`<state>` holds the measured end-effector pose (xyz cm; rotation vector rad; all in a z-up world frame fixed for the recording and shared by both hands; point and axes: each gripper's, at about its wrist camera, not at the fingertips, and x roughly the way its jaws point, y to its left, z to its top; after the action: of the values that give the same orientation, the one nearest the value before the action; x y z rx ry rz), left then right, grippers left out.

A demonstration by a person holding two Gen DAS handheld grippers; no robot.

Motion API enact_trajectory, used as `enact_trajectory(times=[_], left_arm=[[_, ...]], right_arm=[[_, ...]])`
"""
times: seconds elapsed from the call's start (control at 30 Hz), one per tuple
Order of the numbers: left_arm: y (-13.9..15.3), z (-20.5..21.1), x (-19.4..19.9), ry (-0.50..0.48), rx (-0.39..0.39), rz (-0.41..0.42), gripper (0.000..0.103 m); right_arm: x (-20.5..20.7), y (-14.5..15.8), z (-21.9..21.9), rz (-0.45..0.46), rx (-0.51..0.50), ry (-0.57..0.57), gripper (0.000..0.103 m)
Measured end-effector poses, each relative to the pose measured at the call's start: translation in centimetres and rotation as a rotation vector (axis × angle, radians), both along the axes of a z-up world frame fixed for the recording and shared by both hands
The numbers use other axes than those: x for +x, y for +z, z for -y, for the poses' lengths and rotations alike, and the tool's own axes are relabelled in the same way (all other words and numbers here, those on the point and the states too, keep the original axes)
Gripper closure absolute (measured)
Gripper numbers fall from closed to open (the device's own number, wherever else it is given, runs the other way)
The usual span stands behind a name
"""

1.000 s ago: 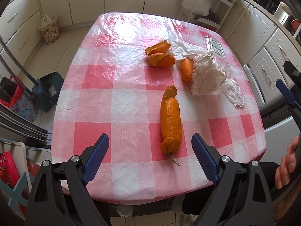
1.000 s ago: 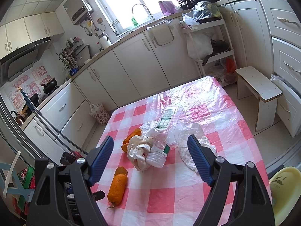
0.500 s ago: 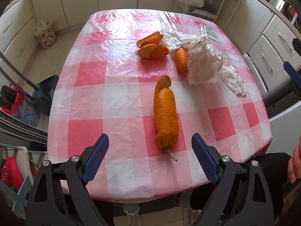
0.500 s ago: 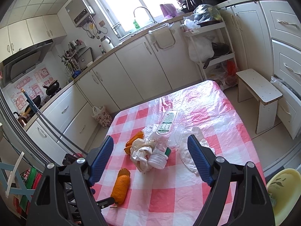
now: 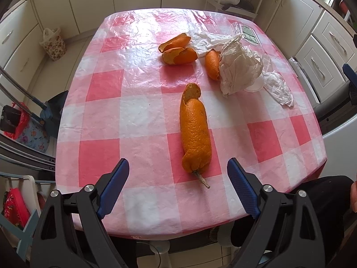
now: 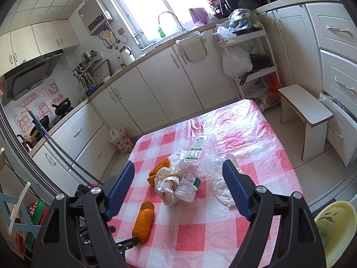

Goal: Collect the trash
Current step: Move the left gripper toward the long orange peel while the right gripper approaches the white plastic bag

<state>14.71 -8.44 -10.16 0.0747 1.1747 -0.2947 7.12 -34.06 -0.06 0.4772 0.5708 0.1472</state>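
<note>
Only the right wrist shows the bottle cap (image 6: 184, 192).

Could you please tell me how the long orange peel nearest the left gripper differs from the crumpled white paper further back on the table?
The long orange peel is bright orange and dimpled; the crumpled white paper is pale and creased. The peel lies stretched out in a narrow strip with a stem at its near end, whereas the paper is bunched into a rounded wad. The peel lies alone on the tablecloth; the paper leans against a plastic bottle and a smaller peel. Neither is gripped.
</note>
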Motion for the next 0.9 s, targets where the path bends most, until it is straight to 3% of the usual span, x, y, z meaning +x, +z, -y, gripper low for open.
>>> enact_trajectory(times=[0.9], left_arm=[[-0.14,0.35,-0.25,-0.009,0.016,0.001,0.017]], right_arm=[[-0.07,-0.01,0.04,0.003,-0.003,0.003,0.025]])
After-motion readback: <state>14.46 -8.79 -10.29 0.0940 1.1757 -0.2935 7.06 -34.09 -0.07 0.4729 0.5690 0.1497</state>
